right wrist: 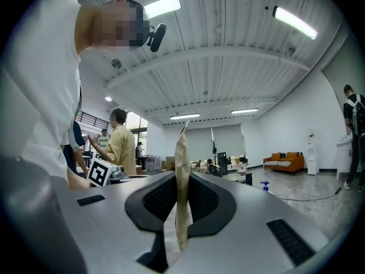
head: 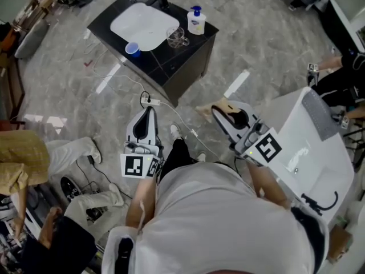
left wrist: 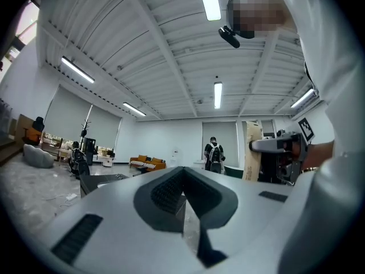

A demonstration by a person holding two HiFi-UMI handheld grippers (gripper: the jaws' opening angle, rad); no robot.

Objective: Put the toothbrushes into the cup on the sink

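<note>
While right claw [right wrist: 182, 180] clamps tan packet [right wrist: 181, 153], long axis stands upright.

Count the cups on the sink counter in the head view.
2. A blue cup stands on the counter at the basin's lower left; a clear cup stands at the basin's right, beside the soap bottle. None seems hidden.

small blue cup [head: 132, 49], upright on black sink top [head: 171, 61], beside white basin [head: 142, 23]
</note>
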